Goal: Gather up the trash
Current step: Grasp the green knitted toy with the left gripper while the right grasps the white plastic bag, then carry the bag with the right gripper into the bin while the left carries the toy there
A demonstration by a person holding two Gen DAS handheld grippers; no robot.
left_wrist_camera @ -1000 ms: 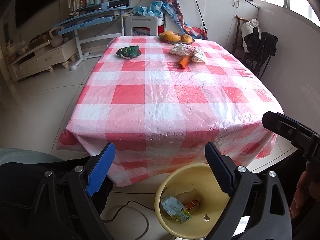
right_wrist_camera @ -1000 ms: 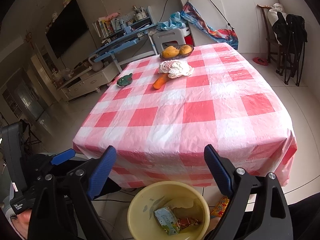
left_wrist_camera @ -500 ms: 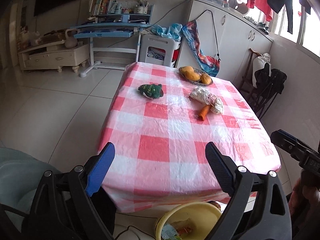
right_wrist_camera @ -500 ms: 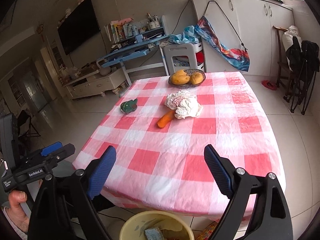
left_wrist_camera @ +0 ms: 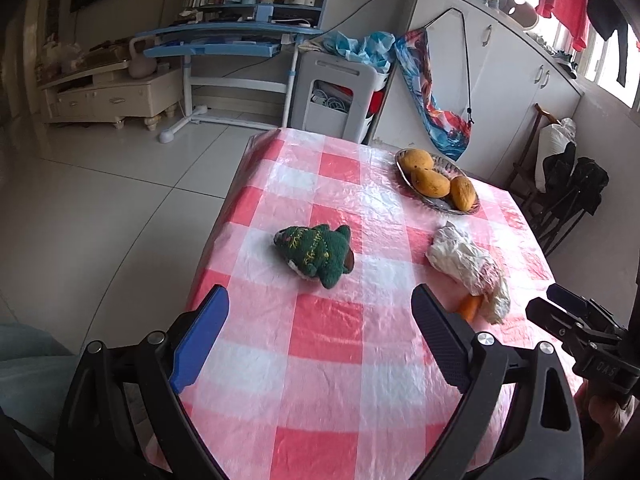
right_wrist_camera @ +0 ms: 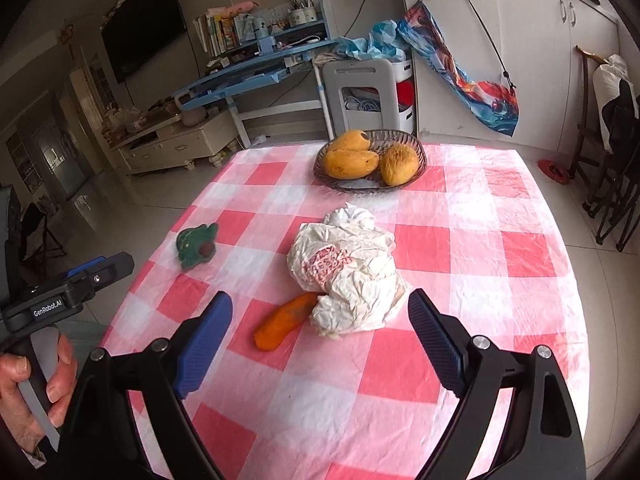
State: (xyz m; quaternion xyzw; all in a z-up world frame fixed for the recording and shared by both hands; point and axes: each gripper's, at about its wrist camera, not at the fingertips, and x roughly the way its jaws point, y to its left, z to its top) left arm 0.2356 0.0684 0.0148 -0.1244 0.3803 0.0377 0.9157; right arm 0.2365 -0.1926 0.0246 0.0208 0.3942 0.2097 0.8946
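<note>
A crumpled white plastic bag (right_wrist_camera: 352, 270) lies mid-table on the red-checked tablecloth (right_wrist_camera: 472, 280), with an orange carrot (right_wrist_camera: 286, 320) sticking out at its near side. The bag (left_wrist_camera: 468, 264) and carrot tip (left_wrist_camera: 470, 307) also show in the left wrist view. A green plush toy (left_wrist_camera: 316, 254) lies left of them; it also shows in the right wrist view (right_wrist_camera: 196, 245). My left gripper (left_wrist_camera: 316, 340) is open and empty, just short of the toy. My right gripper (right_wrist_camera: 316, 344) is open and empty, hovering just short of the carrot and bag.
A wicker basket of mangoes (right_wrist_camera: 370, 160) stands at the table's far end. Beyond the table are a white stool (right_wrist_camera: 364, 96), a blue desk (right_wrist_camera: 256, 68) and white cabinets (right_wrist_camera: 540, 40). Dark chairs (right_wrist_camera: 616, 184) stand to the right.
Both grippers rose from near the floor and moved forward over the table. The yellow bin with trash dropped out of view. The bag, carrot and toy are much closer.
</note>
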